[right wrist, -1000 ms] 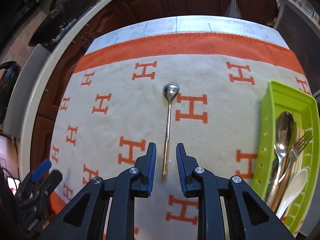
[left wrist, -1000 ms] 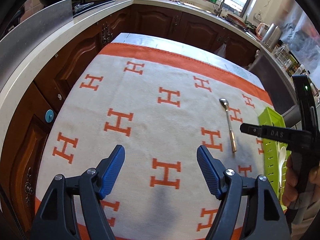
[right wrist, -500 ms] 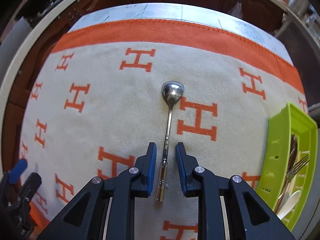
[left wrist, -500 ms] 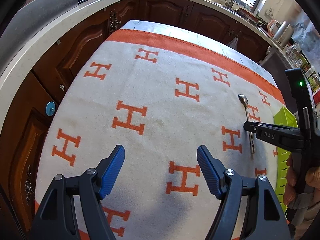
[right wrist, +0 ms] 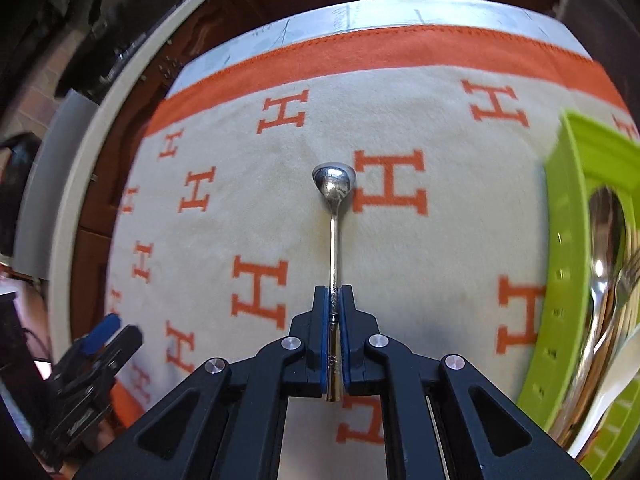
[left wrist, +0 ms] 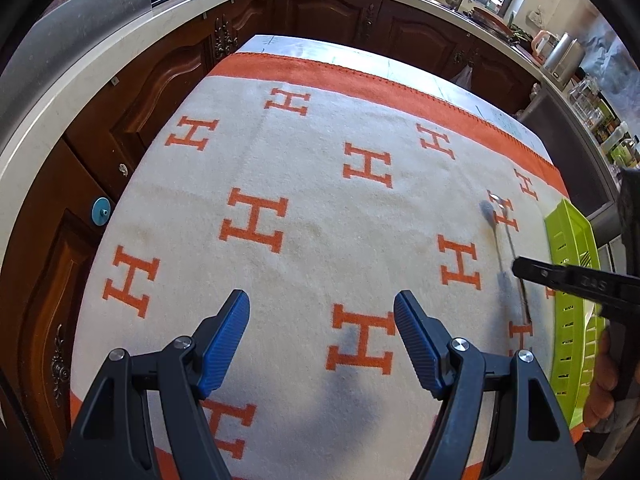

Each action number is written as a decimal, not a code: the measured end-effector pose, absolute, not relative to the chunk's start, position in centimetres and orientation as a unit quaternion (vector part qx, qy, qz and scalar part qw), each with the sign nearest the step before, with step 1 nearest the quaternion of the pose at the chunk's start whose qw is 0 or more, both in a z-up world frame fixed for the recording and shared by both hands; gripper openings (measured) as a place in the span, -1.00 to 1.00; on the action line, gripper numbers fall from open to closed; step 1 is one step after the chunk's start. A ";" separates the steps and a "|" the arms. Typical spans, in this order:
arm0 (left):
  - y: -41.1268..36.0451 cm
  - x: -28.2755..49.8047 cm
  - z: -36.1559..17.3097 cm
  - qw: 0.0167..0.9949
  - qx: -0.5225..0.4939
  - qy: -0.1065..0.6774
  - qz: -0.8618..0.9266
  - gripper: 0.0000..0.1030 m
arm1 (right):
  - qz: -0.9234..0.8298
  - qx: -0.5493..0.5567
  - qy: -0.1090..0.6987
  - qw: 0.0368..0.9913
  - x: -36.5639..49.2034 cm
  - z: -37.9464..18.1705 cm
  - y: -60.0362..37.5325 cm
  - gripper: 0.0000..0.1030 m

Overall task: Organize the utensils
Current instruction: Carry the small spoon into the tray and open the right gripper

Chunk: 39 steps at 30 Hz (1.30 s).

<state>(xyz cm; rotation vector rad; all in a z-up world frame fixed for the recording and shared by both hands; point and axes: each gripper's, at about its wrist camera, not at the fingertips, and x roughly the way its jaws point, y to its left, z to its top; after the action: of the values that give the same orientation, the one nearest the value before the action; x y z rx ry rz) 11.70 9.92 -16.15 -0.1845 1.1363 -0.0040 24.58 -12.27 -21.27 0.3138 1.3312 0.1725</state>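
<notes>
— So, why are we pinching the small spoon (right wrist: 333,240) by the tail of its handle?

— Because we are keeping the right gripper (right wrist: 333,312) clear of the bowl. Its jaws have just been closing, and now they are pressing together on the handle, with the bowl sticking straight out ahead of them over the blanket (right wrist: 248,208) that is covering the worktop. Gripping that end should make it easier to lower the spoon lengthways into the green tray (right wrist: 560,248), which is lying to the right of the jaws.

— And the left gripper (left wrist: 322,340)?

— We are holding it over bare blanket, jaws spread wide with nothing between them. From its camera the spoon (left wrist: 506,232) is well off to the right of its jaws, beside the tray (left wrist: 570,248).

— What are we counting?

— One spoon in our grip. In the tray we are seeing one large metal spoon (right wrist: 604,240), one fork (right wrist: 628,276) and one white spoon (right wrist: 608,400); there may be chopsticks beneath them, but we cannot tell. Nothing else is lying loose on the blanket in either view.
</notes>
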 end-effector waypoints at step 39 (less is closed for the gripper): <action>-9.1 6.8 -10.2 0.845 -0.023 0.519 -0.128 0.98 | -0.002 0.184 0.510 0.840 5.9 -13.0 -28.7 -0.39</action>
<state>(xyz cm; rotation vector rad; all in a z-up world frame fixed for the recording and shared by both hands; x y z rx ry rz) 6.84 -9.15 -10.20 -0.0480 1.0960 -0.2700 5.93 -28.65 -13.04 0.3892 1.0789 -0.0051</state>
